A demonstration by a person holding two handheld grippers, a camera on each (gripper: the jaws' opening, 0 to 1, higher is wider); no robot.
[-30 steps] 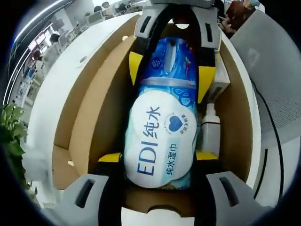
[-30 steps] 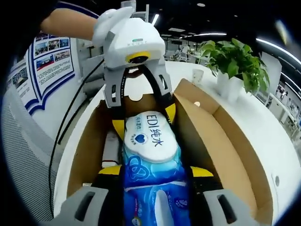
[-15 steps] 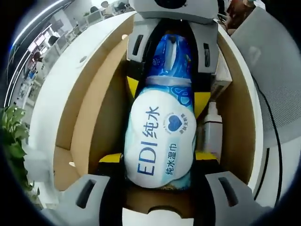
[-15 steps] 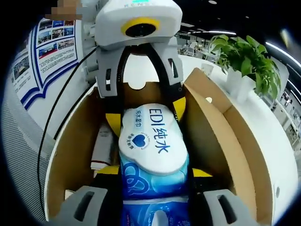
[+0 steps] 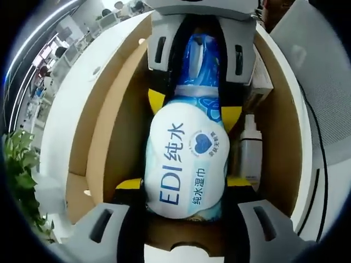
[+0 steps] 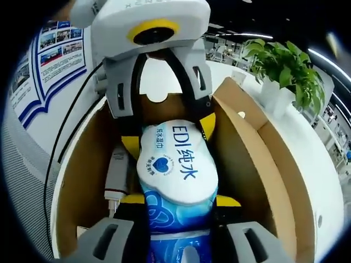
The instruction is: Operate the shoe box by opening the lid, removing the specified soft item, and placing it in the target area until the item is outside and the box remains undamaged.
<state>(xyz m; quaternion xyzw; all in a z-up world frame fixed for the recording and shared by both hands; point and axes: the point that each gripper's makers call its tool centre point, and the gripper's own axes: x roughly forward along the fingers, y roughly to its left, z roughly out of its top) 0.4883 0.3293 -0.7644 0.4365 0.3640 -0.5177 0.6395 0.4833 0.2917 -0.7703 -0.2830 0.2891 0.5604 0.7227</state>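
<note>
in the left gripper view, my left claw (image 5: pixel 184 189) was clamped on the near end of the wipes pack (image 5: pixel 186 159), its yellow pads against both sides. since a second before, the right claw (image 5: pixel 194 71) at the far end had drawn closer. the pack lay inside the open shoe box (image 5: pixel 109 126), beside a small white bottle (image 5: pixel 250 150).

in the right gripper view, my right claw (image 6: pixel 178 205) pinched the blue end of the pack, and the left claw loomed larger than before. i judged both grips were set and the lift out could begin.
</note>
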